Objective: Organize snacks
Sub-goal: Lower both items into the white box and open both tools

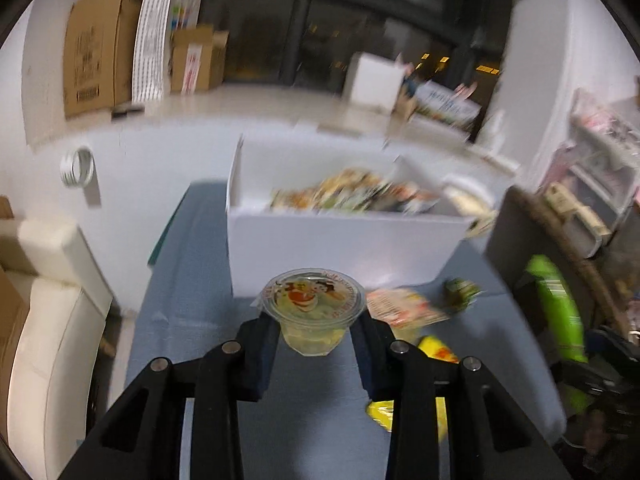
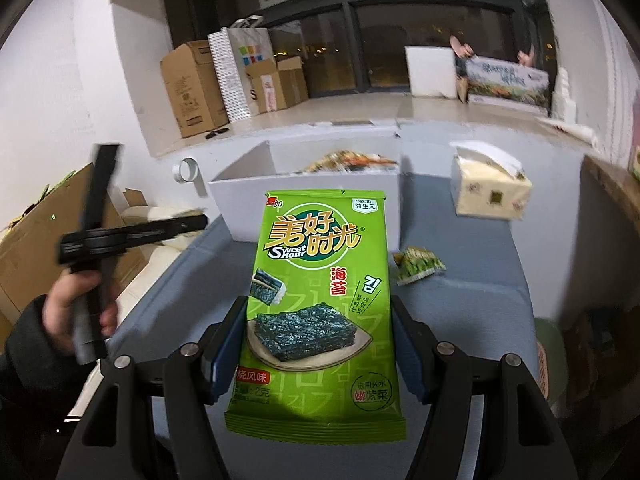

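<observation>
A blue-covered desk (image 1: 192, 304) carries a white box (image 1: 340, 240) of snacks at frame centre. The right gripper (image 2: 320, 344) is clamped on a seaweed packet (image 2: 320, 300), lower centre; the left gripper (image 1: 316, 332) on a jelly cup (image 1: 314, 308), which might slip. Only the right view shows a tissue pack (image 2: 490, 190).

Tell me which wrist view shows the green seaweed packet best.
The right wrist view: the seaweed packet fills the centre, label readable, between the right gripper fingers. The left wrist view shows it only as a blurred green packet at the right edge.
</observation>
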Demonstrator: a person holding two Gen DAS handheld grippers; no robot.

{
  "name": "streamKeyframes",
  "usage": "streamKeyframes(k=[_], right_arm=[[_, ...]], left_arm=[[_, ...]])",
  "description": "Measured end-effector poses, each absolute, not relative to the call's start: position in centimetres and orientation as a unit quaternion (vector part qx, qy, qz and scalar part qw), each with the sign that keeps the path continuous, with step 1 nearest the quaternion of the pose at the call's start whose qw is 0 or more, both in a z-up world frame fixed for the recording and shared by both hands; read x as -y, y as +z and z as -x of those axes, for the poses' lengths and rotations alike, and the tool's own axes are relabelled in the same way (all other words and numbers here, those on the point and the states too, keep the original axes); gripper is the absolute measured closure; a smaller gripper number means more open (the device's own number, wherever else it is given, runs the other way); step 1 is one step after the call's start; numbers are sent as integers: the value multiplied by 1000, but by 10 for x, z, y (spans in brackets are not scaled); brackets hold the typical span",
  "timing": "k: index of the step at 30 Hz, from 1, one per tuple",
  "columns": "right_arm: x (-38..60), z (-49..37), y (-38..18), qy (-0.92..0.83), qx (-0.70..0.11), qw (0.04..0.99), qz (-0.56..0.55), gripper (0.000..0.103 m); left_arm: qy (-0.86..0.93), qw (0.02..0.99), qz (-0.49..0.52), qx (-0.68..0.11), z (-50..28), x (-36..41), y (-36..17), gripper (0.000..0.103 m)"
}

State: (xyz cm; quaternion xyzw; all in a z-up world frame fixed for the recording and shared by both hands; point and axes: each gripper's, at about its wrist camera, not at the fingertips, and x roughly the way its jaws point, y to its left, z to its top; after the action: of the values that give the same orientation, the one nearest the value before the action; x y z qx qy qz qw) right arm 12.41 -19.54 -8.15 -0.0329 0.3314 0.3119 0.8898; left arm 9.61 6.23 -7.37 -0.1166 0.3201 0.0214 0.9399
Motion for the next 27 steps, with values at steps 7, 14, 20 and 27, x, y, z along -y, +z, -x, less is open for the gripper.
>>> streamKeyframes(k=[7, 14, 20, 27], right_arm=[[160, -142, -59, 329, -309, 891, 49, 32], [108, -235, -26, 333, -309, 890, 40, 32], [71, -316, -22, 324, -337, 883, 33, 30], [63, -341, -44, 298, -355, 886, 36, 0]], left_arm=[[9, 958, 96, -270, -116, -66, -9, 65], [27, 956, 87, -278, -206, -95, 11, 65], [48, 944, 72, -319, -269, -107, -14, 61], [60, 934, 78, -344, -276, -119, -42, 0]])
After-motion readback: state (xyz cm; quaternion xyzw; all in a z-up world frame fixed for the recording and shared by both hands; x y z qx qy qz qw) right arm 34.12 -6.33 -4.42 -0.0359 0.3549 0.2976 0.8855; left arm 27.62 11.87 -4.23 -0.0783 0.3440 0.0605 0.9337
